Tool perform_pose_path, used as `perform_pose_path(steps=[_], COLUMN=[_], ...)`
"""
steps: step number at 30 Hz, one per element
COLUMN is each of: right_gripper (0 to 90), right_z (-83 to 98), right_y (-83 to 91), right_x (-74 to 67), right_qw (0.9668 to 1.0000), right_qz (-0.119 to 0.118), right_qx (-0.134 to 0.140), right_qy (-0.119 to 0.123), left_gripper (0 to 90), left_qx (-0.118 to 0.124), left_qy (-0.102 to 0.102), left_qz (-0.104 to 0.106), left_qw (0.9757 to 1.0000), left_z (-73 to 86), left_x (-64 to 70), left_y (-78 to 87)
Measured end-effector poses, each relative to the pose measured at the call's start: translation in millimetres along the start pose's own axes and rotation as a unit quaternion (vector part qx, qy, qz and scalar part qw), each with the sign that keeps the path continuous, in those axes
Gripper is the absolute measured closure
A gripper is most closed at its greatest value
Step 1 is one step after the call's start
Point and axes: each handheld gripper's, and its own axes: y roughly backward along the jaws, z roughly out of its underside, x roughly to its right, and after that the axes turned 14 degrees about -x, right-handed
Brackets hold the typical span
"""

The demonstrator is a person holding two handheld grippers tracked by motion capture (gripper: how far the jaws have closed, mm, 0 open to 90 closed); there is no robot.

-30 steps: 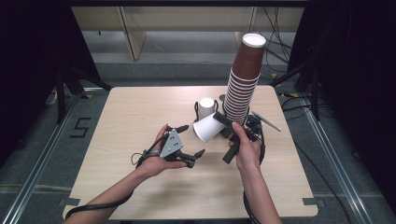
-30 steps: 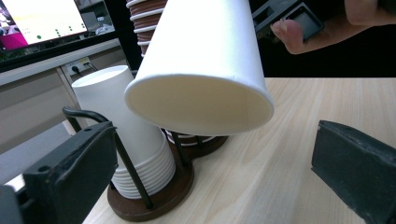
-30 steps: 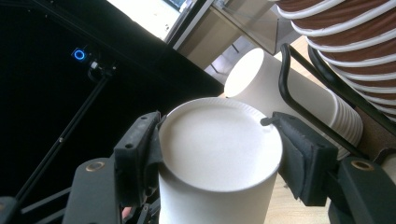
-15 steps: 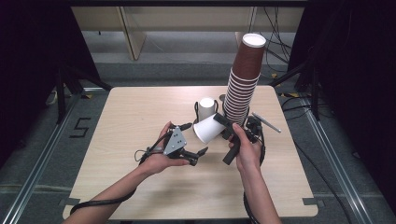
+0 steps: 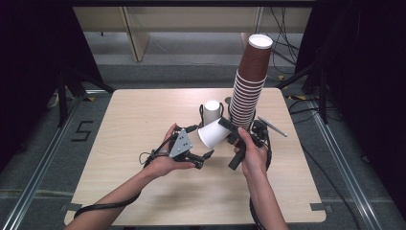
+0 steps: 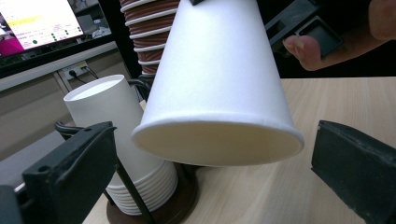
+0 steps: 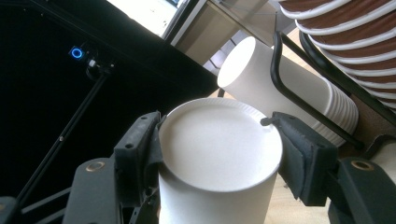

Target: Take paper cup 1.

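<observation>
Near the middle of the high view, the right gripper (image 5: 229, 130) is clamped on a white paper cup (image 5: 213, 134) by its closed bottom end, holding it tipped, rim pointing to the lower left. The left gripper (image 5: 203, 155) sits just below and left of that rim, jaws spread with nothing between them. Behind, at upper right, a tall brown cup stack (image 5: 250, 81) rises beside a short white cup stack (image 5: 211, 112) on the wooden table (image 5: 119, 124).
</observation>
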Motion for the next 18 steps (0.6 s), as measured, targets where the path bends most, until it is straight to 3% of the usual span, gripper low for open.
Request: perform_pose_path(steps=[9, 11, 18], right_gripper=[36.5, 36.5, 36.5], right_z=[1.3, 1.4, 1.1], right_y=[-1.6, -3.0, -3.1], right_x=[0.4, 1.8, 1.3], right_qw=[0.9998, 1.0, 1.0], right_qz=[0.019, 0.002, -0.001], right_qx=[-0.005, -0.004, -0.005], right_qy=[0.003, 0.004, 0.002], left_gripper=[0.0, 0.0, 0.0], left_qx=[0.002, 0.003, 0.006], left_qy=[0.0, -0.001, 0.0], left_qz=[0.0, 0.001, 0.006], left_qw=[1.0, 1.0, 1.0], left_z=[-3.0, -3.5, -5.2], left_x=[-0.3, -0.6, -0.2], left_y=[-0.7, -1.5, -4.8])
